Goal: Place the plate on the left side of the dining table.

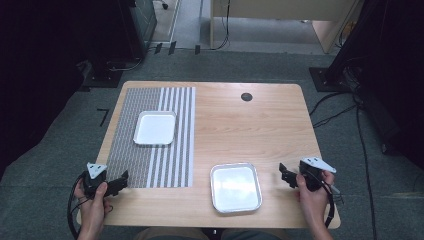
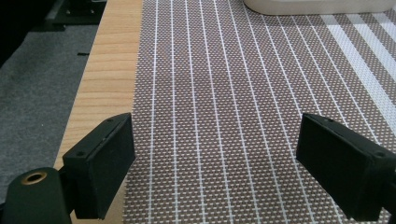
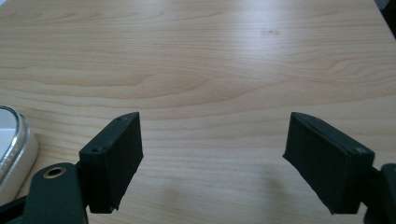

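Looking down from the high view, the wooden table (image 1: 250,130) carries two trays. A white tray (image 1: 155,128) lies on a striped placemat (image 1: 150,137) at about 10 o'clock from the table's middle, and a metal-rimmed tray (image 1: 235,187) lies on bare wood at about 6 o'clock, close to the person's edge. The left gripper (image 1: 121,179) rests at 8 o'clock by the near corner of the placemat, and the right gripper (image 1: 283,171) rests at 4 o'clock, just beside the metal-rimmed tray but apart from it. Both hands hold their tools low and pointing inward, which I judge to be a ready pose, one gripper near each tray.

In the left gripper view, the left gripper (image 2: 215,168) has its jaws spread wide with nothing between them, so it is released. Placemat weave (image 2: 224,93) lies under it, and the white tray's edge (image 2: 317,5) sits far ahead at 12 o'clock, well apart.

In the right gripper view, the right gripper (image 3: 212,163) is also spread and empty. Bare table wood (image 3: 210,60) lies ahead of it, and the metal-rimmed tray's shiny rim (image 3: 11,140) appears at 9 o'clock, near the jaw but not touching. This tray is probably nearest for a first grasp.
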Available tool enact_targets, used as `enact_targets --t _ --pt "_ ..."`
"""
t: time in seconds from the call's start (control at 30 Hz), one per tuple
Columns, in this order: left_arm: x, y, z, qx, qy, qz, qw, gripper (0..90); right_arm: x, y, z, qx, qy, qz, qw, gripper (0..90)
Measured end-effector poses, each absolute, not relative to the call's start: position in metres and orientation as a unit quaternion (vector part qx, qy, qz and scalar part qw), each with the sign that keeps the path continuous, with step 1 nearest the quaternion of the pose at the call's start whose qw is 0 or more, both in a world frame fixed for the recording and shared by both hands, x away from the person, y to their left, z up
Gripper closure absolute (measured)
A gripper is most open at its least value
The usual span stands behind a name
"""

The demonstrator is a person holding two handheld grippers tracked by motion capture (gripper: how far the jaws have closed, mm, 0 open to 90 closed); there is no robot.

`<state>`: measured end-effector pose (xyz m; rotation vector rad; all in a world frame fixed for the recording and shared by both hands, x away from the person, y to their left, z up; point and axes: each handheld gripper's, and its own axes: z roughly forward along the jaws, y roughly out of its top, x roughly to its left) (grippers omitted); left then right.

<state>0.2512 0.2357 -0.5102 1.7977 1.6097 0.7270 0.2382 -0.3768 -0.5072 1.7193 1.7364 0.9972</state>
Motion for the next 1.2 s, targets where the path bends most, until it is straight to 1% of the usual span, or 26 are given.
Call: enact_targets --t 0.27,0.57,1.0,1.2 --pt "0.247 0.242 -0.511 0.684 0.606 0.272 0.303 11.6 0.228 -0.397 -0.513 0.64 0.632 0.355 0.256 19.3" --pt "0.246 0.249 -0.513 0.691 0.607 0.269 0.286 11.0 0.216 -0.418 -0.52 0.658 0.621 0.345 0.25 19.5" --pt "0.242 0.256 -0.515 0.701 0.599 0.255 0.291 10.4 0.2 -0.428 -0.525 0.651 0.642 0.3 0.273 19.2" --pt "0.24 0.256 -0.516 0.698 0.6 0.255 0.297 10.4 0.199 -0.426 -0.525 0.646 0.648 0.297 0.274 18.9"
